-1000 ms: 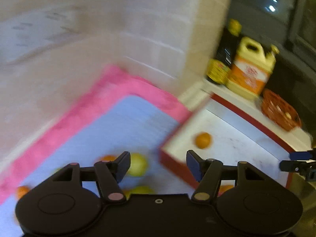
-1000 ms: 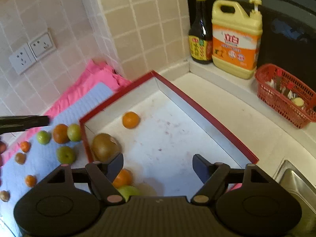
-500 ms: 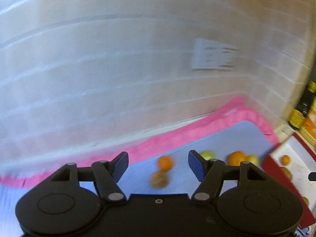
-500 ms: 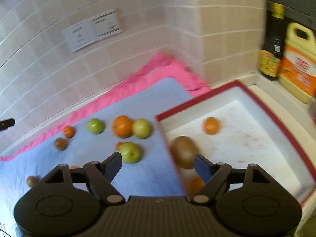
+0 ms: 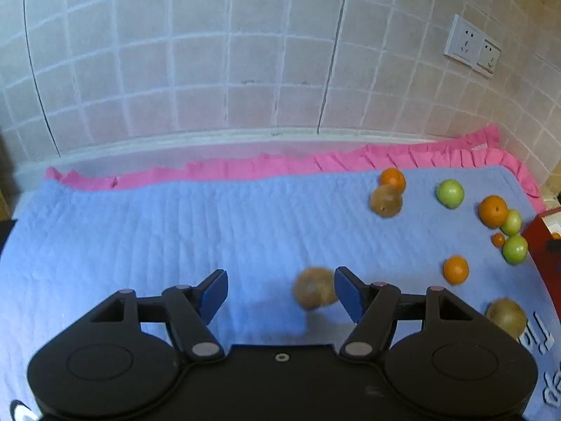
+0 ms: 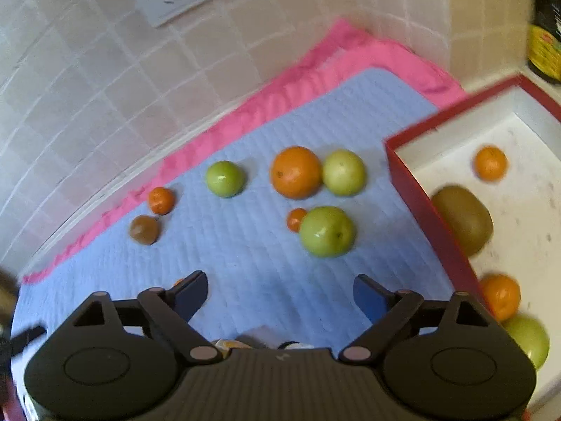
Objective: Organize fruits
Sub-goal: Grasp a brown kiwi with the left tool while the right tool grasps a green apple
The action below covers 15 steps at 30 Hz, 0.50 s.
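Fruit lies loose on the blue mat (image 5: 175,231). I'd centre my left tongs (image 5: 280,294) on the brown kiwi (image 5: 313,287), low in frame beside the right finger, before closing; they're part open, empty. My right tongs (image 6: 280,296) are opening, empty; green apple (image 6: 326,231) sits above, red box (image 6: 431,217) at right.
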Each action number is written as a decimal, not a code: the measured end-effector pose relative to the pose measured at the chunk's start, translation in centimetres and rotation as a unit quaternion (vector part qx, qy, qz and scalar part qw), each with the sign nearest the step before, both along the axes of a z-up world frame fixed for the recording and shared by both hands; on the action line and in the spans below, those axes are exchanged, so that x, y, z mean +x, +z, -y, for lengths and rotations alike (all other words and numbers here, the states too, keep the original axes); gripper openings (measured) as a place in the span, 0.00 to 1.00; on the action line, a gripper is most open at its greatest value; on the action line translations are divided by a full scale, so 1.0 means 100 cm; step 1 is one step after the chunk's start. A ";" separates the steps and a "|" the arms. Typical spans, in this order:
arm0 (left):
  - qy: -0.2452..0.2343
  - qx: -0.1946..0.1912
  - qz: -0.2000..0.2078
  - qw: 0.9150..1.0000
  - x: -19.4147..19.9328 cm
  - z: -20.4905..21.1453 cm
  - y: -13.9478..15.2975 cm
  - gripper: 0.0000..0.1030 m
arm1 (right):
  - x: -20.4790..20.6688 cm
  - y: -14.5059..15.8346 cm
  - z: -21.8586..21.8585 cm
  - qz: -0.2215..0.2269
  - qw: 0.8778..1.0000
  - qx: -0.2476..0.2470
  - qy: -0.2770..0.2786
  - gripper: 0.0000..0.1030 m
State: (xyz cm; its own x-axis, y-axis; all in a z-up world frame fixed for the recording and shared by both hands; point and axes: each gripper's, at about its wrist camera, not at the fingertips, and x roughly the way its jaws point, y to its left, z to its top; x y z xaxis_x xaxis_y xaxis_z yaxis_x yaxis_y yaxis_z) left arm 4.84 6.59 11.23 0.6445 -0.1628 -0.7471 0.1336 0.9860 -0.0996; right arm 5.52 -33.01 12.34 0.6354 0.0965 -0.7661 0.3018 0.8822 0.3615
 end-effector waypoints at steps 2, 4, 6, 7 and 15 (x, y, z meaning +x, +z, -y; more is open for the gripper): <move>-0.010 -0.005 -0.001 1.000 0.003 -0.004 -0.003 0.77 | -0.002 -0.004 0.003 0.000 1.000 0.012 -0.021 0.90; -0.025 -0.014 -0.003 1.000 0.012 -0.002 -0.003 0.77 | -0.006 -0.007 0.010 0.002 0.999 0.024 -0.039 0.90; -0.050 -0.031 -0.005 0.998 0.026 0.008 -0.001 0.77 | -0.010 -0.009 0.015 0.002 0.998 0.019 -0.057 0.90; -0.061 -0.039 -0.007 0.997 0.033 0.013 -0.001 0.77 | -0.010 -0.011 0.016 0.001 0.998 0.013 -0.064 0.90; -0.130 -0.063 -0.054 0.988 0.121 0.088 -0.030 0.78 | -0.012 -0.028 0.003 -0.004 0.997 -0.023 -0.072 0.88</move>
State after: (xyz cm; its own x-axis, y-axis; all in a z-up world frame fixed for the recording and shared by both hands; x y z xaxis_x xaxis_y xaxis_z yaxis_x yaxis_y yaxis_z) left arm 16.96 -2.18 8.20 0.4866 -0.4092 -0.7719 0.3628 0.8984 -0.2475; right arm 4.31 -33.32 9.58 0.6348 -0.0296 -0.7721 0.4284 0.8451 0.3198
